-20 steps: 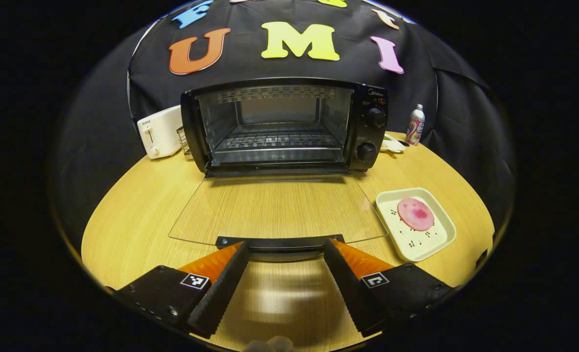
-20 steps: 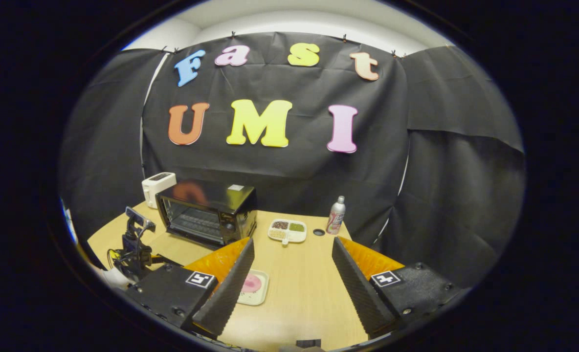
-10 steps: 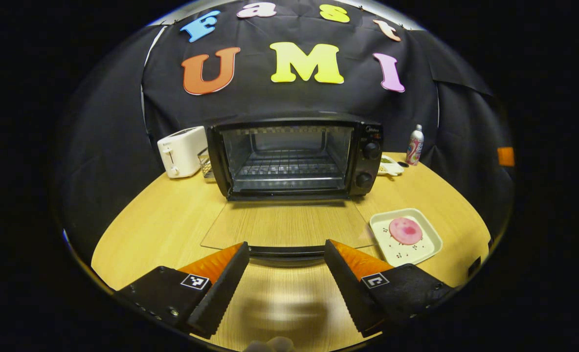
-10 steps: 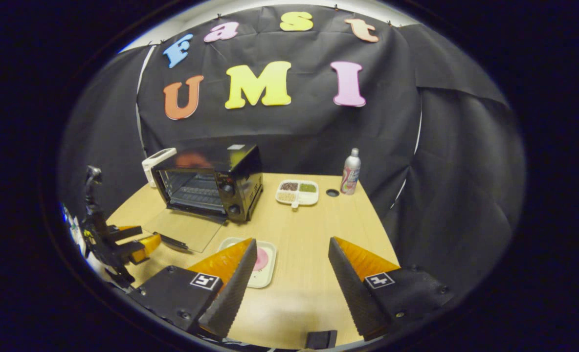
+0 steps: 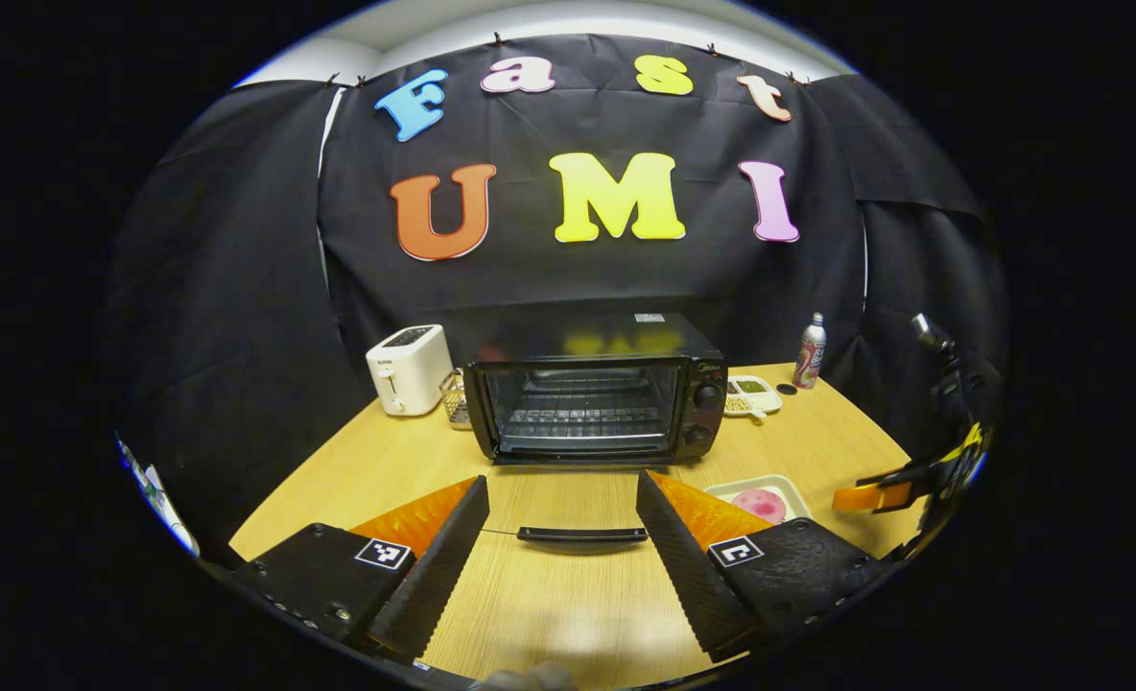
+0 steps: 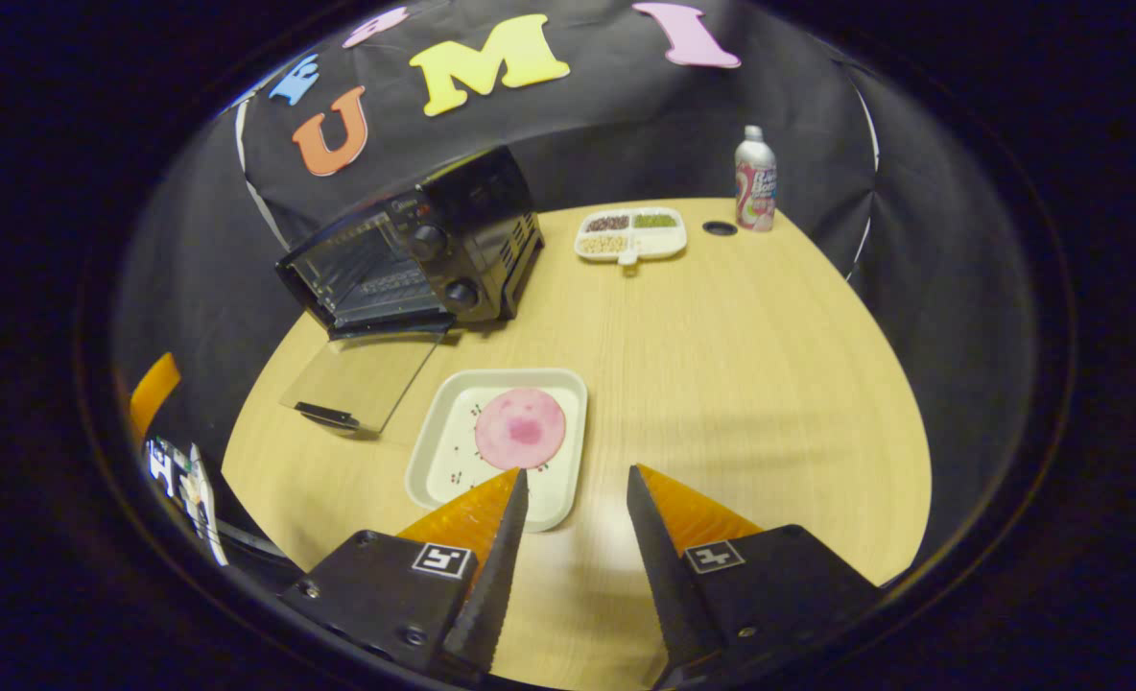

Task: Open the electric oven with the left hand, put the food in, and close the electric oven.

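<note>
- the electric oven stands at the back of the table with its glass door dropped flat and the rack inside bare, so the opening step looks done.
- the left gripper sits back from the oven, fingers spread wide and holding nothing; the door handle lies between and just beyond the tips, not touched.
- the food, a round pink slice, lies on a white square tray on the table, just to the right of the open door and well outside the oven.
- the right gripper hangs over the near edge of that tray, fingers apart with a moderate gap and empty; its left finger overlaps the tray's near rim in the right gripper view.
- left to do, by my reading: take hold of the tray or the slice, carry it onto the rack, then lift the door shut.
- a toaster, a divided snack dish and a can stand clear of the path.
</note>
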